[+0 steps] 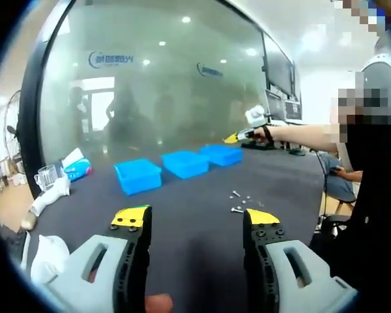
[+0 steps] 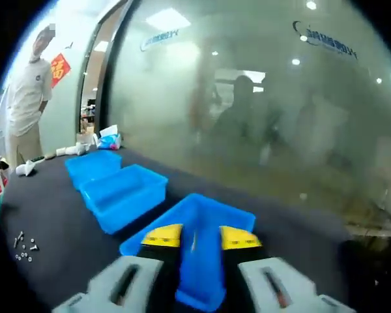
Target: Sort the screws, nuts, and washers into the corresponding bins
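Glass pitcher point(image 1: 46, 177) near table edge; frosted glass wall point(image 1: 163, 85) behind; bystander point(image 2: 25, 104) standing.

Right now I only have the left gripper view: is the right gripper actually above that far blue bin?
Observer: Yes. In the right gripper view the right gripper hangs over the open inside of the end bin.
Operator: Is it carrying anything?
Observer: A thin pale sliver shows between its tips, too blurred to name.
Operator: Anyone near the table?
Observer: A person stands past the far end of the row of bins.
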{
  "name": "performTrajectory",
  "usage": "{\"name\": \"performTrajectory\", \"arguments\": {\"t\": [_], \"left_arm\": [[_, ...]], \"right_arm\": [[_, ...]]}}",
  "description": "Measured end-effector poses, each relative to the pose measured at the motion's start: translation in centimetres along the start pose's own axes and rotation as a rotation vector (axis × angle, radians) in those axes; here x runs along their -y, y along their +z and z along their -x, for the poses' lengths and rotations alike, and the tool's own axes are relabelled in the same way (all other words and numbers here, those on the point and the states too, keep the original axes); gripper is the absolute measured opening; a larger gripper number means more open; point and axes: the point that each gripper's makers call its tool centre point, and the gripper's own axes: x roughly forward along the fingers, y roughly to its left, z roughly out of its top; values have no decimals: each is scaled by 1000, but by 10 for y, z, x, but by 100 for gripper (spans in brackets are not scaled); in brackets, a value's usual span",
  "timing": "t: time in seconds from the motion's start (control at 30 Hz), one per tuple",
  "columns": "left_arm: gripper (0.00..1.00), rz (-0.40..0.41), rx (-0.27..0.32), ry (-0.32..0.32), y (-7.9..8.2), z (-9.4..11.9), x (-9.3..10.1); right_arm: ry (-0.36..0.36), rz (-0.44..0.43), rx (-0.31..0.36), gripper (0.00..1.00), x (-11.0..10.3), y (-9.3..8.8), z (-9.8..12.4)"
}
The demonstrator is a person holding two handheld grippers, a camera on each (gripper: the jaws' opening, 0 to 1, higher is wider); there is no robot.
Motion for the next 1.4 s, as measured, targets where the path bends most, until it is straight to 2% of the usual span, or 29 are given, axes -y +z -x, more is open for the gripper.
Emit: {"name": "performTrajectory", "arguments": {"t": [0.1,0.33,0.57,0.7,0.93,1.13,1.4], "left_arm": [[55,1,1,1,0,1,0],[55,2,6,4,0,3,-1],[55,1,15,2,2,4,0],[55,0,19,3,3,5,0],[55,5,22,9,2,6,0],[55,12,28,10,2,6,1],[55,14,28,7,0,3,3]], "right_arm": [[1,-1,5,26,-1,2,3],[16,-6,4,26,-8,1,12],[58,1,18,26,-34,-2,35],[87,-1,40,26,-52,-5,58],[141,4,100,26,-96,-11,114],[172,-11,144,26,-130,-27,160],[162,-32,194,26,-140,-43,197]]}}
